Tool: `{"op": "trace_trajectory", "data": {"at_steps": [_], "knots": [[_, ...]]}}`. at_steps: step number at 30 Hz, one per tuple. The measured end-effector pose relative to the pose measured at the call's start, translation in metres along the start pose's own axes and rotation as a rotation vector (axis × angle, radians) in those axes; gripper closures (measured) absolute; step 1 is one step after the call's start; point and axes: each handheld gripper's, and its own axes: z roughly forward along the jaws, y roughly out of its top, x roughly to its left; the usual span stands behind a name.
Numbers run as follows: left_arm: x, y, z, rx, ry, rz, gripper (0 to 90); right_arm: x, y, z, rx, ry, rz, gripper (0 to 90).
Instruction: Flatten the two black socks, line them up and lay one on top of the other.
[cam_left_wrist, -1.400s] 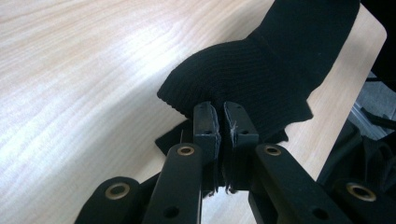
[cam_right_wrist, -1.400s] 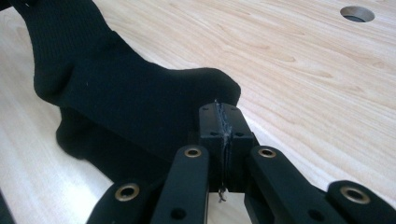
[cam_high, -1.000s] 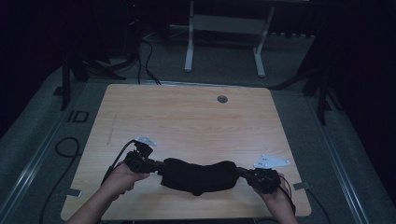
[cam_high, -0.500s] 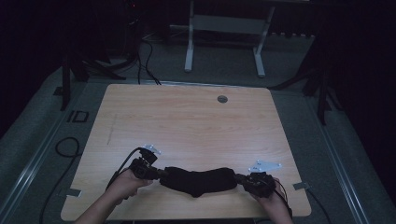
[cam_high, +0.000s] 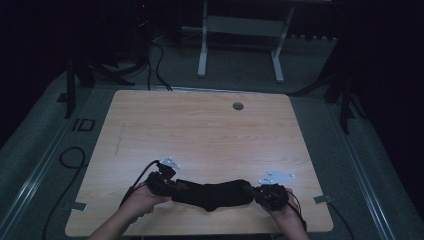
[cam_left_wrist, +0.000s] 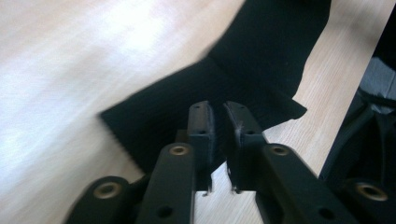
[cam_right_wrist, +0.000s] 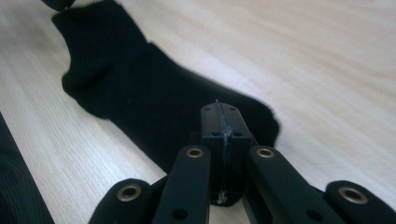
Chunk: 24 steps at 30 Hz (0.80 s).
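A black sock (cam_high: 215, 194) lies stretched sideways on the wooden table (cam_high: 200, 130), near its front edge. My left gripper (cam_high: 178, 188) is at the sock's left end and my right gripper (cam_high: 253, 193) at its right end, each held in a hand. In the left gripper view the ribbed cuff of the sock (cam_left_wrist: 261, 60) lies under and beyond the left gripper (cam_left_wrist: 218, 112), whose pads stand a thin slit apart. In the right gripper view the right gripper (cam_right_wrist: 218, 112) is shut pad to pad over the toe of the sock (cam_right_wrist: 126, 88). I see no fabric between either pair of pads.
A round grommet (cam_high: 238, 106) is set in the table's far side. Cables (cam_high: 70, 157) trail over the floor at the left. A white desk frame (cam_high: 240, 30) stands behind the table. In the left gripper view the table's edge (cam_left_wrist: 359, 70) runs close by on the right.
Both hands have come a little closer to the table's front edge and lower. The sock, earlier sagging between the grippers, now lies flatter and narrower on the wood.
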Motion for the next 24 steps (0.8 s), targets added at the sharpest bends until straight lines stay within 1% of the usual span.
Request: {"op": "trace_trajectory", "data": {"at_steps": [2, 3, 4, 5, 6, 7, 9, 11, 12, 13, 15, 18, 20, 24], "knots": [[0.001, -0.001, 0.009, 0.021, -0.005, -0.008, 85.3, 0.0, -0.003, 0.006, 0.017, 0.002, 0.001, 90.0], [0.001, -0.001, 0.012, 0.024, 0.0, -0.009, 85.3, -0.001, -0.005, 0.008, 0.027, 0.001, -0.002, 90.0], [0.002, -0.002, 0.015, 0.032, -0.006, -0.01, 85.4, -0.002, -0.006, 0.011, 0.036, -0.001, -0.005, 90.0], [0.002, -0.003, 0.018, 0.036, -0.002, -0.012, 85.4, -0.003, -0.007, 0.014, 0.047, -0.004, 0.0, 90.0], [0.003, -0.003, 0.021, 0.046, 0.009, -0.002, 85.4, -0.005, -0.009, 0.017, 0.055, -0.004, 0.0, 90.0], [0.003, -0.003, 0.023, 0.05, 0.012, -0.006, 87.2, -0.006, -0.01, 0.02, 0.065, -0.008, 0.001, 90.0], [0.005, -0.004, 0.026, 0.045, 0.01, -0.01, 87.6, -0.01, -0.012, 0.025, 0.081, -0.009, 0.005, 90.0], [0.007, -0.003, 0.026, 0.042, 0.012, -0.005, 87.6, -0.013, -0.012, 0.027, 0.073, 0.001, 0.018, 90.0], [0.008, -0.002, 0.026, 0.036, 0.017, -0.009, 87.6, -0.014, -0.012, 0.027, 0.074, 0.0, 0.018, 90.0], [0.009, -0.001, 0.026, 0.037, 0.017, -0.005, 87.6, -0.015, -0.011, 0.028, 0.073, -0.003, 0.013, 90.0], [0.012, 0.001, 0.027, 0.033, 0.026, 0.001, 87.6, -0.019, -0.009, 0.029, 0.074, 0.0, 0.019, 90.0], [0.016, 0.007, 0.028, 0.033, 0.031, 0.012, 87.6, -0.023, -0.005, 0.033, 0.079, -0.012, 0.013, 90.0], [0.02, 0.011, 0.029, 0.025, 0.046, 0.013, 87.6, -0.025, -0.002, 0.035, 0.08, -0.021, 0.007, 90.0], [0.027, 0.016, 0.03, 0.022, 0.046, 0.006, 87.6, -0.03, 0.002, 0.039, 0.077, -0.027, 0.01, 90.0]]}}
